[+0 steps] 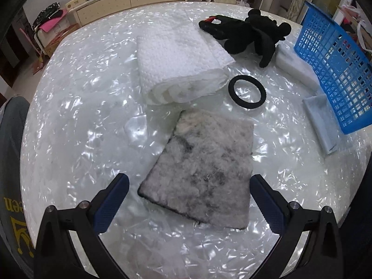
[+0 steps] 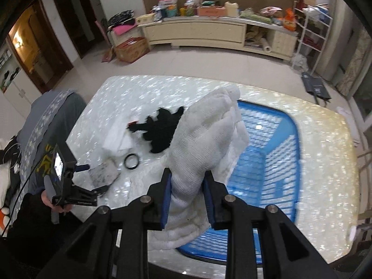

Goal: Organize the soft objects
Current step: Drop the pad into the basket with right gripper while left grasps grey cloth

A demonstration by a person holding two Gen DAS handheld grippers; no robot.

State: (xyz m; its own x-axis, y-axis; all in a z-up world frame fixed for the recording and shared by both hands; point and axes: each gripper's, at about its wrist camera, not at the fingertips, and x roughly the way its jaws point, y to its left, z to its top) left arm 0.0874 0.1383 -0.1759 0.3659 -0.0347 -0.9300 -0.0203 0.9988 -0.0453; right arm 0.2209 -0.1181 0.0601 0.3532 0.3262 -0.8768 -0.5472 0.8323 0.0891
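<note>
- White towelling fills the right hand-held gripper [image 2: 187,197]: its blue pads are clenched on a bunched white towel [image 2: 209,139], lifted clear of the tabletop and hanging over the near edge of the blue basket [image 2: 274,162].
- The basket looks empty apart from a small pale spot on its floor, so the sorting seems barely begun; this towel would be the first thing in.
- The left hand-held gripper [image 1: 189,200] is released, jaws spread wide and holding nothing, poised over the grey fluffy mat [image 1: 204,174] lying flat just below it.
- Still out on the tabletop: the folded white waffle cloth [image 1: 179,62], the black plush toy [image 1: 246,32], a black ring [image 1: 247,91], a pale blue folded cloth [image 1: 318,121] beside the basket, and a white piece partly hidden behind the basket wall.
- The tabletop [image 1: 69,116] is glossy, pearly white with a crinkled, shimmering pattern that throws back the light.
- The room behind is cluttered: a long cream cabinet [image 2: 195,32] loaded with boxes and bottles, a white rack [image 2: 311,28], a cardboard box on the tiled floor, and a dark doorway.
</note>
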